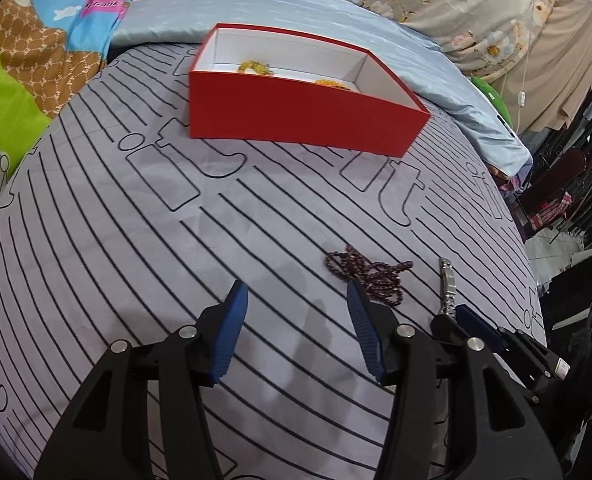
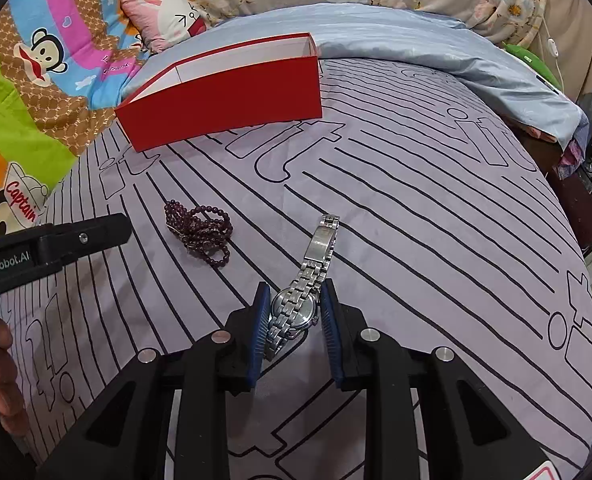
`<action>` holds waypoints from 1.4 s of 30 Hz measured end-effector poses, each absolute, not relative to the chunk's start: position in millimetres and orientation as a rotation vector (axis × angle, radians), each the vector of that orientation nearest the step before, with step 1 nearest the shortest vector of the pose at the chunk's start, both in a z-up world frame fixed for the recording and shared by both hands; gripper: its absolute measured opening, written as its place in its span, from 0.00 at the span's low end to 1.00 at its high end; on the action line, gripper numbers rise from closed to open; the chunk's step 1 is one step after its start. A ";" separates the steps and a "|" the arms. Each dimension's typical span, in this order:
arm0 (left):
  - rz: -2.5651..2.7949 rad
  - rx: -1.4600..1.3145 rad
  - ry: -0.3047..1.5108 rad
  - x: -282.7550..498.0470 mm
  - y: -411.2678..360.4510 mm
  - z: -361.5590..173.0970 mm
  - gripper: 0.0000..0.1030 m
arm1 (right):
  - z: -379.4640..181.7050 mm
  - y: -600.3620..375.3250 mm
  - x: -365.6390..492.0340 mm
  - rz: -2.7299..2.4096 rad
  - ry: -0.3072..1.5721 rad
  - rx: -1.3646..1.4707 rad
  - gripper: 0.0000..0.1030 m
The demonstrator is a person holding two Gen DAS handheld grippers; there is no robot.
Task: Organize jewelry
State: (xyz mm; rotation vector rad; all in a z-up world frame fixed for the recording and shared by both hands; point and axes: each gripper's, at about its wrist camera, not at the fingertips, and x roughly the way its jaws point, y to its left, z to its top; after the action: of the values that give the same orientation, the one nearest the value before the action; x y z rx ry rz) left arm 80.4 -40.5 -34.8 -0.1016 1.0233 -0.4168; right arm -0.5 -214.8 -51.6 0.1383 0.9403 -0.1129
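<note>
1. Grey cotton bedsheet printed with black lines point(image 1: 143, 240) covers the bed and carries every item of the task
2. Red rectangular cardboard box with a white lining point(image 1: 296, 120) stands open at the far side; yellow bead pieces point(image 1: 255, 67) already lie inside, so part of the sorting appears done
3. Left gripper point(image 1: 298, 296) hovers above the sheet with its blue pads spread wide, grasping nothing
4. Right gripper point(image 2: 293, 300) has its pads either side of the silver metal-link wristwatch point(image 2: 296, 308), jaws narrowed around the case; whether they grip firmly cannot be told
5. Dark maroon beaded bracelet coil point(image 2: 199, 228) lies loose on the sheet, just beside the left gripper, well apart from the box
6. Remaining, by judgement: watch and maroon beads both still to be boxed
</note>
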 end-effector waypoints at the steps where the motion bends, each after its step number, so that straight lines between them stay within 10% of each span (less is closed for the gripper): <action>1: -0.426 -0.100 1.025 79.3 -44.5 -34.5 0.49 | -51.6 -215.2 -1.0 -0.114 0.939 0.143 0.23; 17: -0.467 -0.038 1.024 85.0 -106.2 -48.7 0.56 | -42.3 -231.6 -19.7 -0.119 0.926 0.242 0.23; 22: -0.464 -0.033 0.999 89.4 -110.7 -51.0 0.48 | -41.6 -233.1 -21.0 -0.113 0.923 0.260 0.23; 28: -0.508 -0.040 1.008 91.8 -108.0 -53.0 0.14 | -40.4 -232.0 -20.1 -0.099 0.919 0.267 0.23; 42: -0.488 -0.047 0.982 79.0 -76.1 -30.2 0.08 | -15.7 -219.7 -15.2 -0.059 0.868 0.254 0.19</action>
State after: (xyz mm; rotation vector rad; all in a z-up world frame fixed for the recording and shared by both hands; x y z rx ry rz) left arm 79.0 -76.1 -30.2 -0.0469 0.9817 -0.4879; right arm -15.2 -219.7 -15.7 0.2543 0.8680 -0.0587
